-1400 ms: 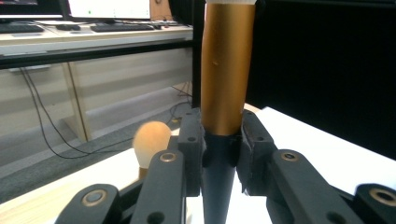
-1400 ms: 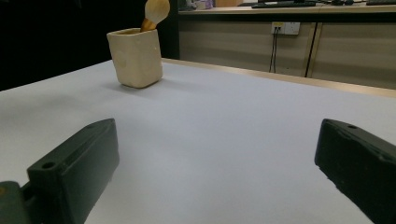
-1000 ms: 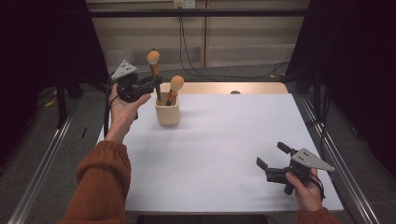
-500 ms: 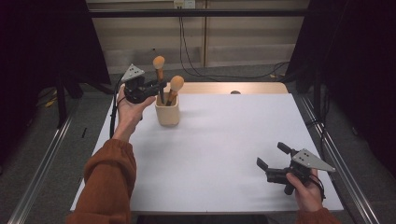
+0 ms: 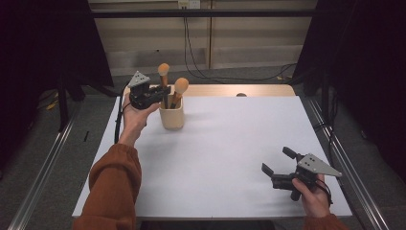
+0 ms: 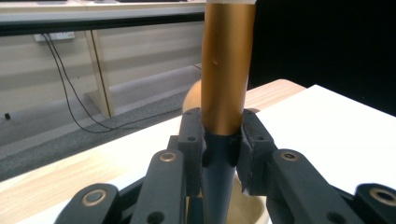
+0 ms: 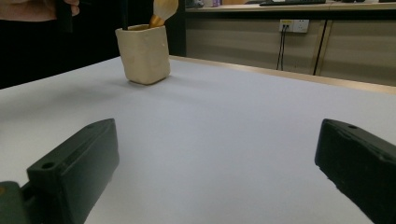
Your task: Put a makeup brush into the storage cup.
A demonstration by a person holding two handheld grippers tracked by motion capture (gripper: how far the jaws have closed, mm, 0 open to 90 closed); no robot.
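Note:
A cream cup (image 5: pixel 172 117) stands on the white table (image 5: pixel 225 143) at the back left. Two makeup brushes stand in it. The taller brush (image 5: pixel 163 76) has a dark handle and gold ferrule (image 6: pixel 228 70), and my left gripper (image 5: pixel 163 92) is shut on its handle just above the cup. A second brush (image 5: pixel 180 88) leans to its right. My right gripper (image 5: pixel 277 161) hovers open over the table's front right corner, nothing between its jaws. In the right gripper view the cup (image 7: pixel 143 53) stands far ahead on the left.
A wooden strip (image 5: pixel 230 90) runs along the table's far edge, with cables (image 5: pixel 191 52) hanging behind it. Metal rails (image 5: pixel 40 172) flank the table on both sides. A wide bare stretch of white table lies between the cup and the right gripper.
My left gripper has moved right, carrying the taller brush over the cup and lowering it in beside the other brush. The right gripper has stayed still.

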